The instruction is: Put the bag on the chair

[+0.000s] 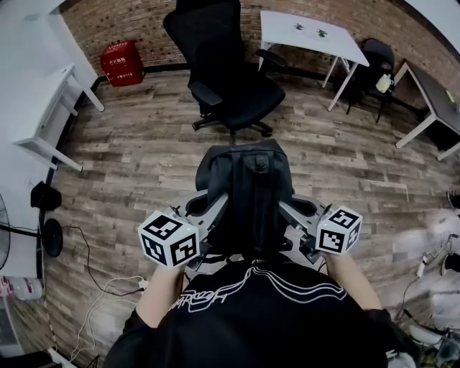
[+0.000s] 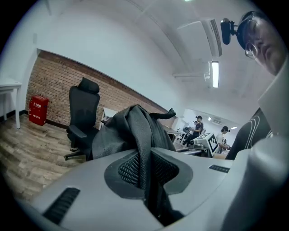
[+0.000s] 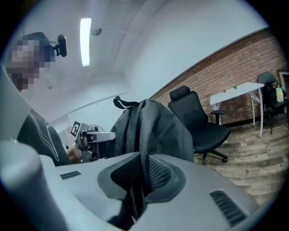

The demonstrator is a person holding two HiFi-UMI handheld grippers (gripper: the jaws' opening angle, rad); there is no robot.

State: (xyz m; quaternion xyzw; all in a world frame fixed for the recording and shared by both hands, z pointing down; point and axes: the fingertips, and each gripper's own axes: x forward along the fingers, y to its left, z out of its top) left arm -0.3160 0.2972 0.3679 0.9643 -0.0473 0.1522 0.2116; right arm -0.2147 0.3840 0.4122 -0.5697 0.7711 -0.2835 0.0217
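Left jaws: on my left gripper [image 2: 144, 177] they stand almost together, pinched on a fold of the bag's dark fabric that runs down between the mesh pads.
Right jaws: my right gripper [image 3: 142, 175] is the same, narrow and clamped on a fold at the bag's other side.
Bag: the bag [image 1: 248, 192] hangs upright between my two grippers, just in front of my chest and off the floor [image 1: 136, 151], with its carry loop at the top.
Chair: the black office chair [image 1: 231, 80] stands ahead of me beyond the bag, well apart from it. Its seat is bare and its backrest is on the far side.
Step in hand: I judge this to be the carry. The bag is lifted and gripped on both sides but is not yet on the seat.
Next move: bring the bag forward until it is over the seat, keeping both grippers level so it does not tip. Lower it until the cushion takes the weight, and only then let both pairs of jaws part.
Caution: the chair is on castors, so a push from the bag could roll it away.
Around: a white table [image 1: 310, 33] and a red box [image 1: 121, 62] stand by the brick wall [image 1: 151, 21], clear of my path.
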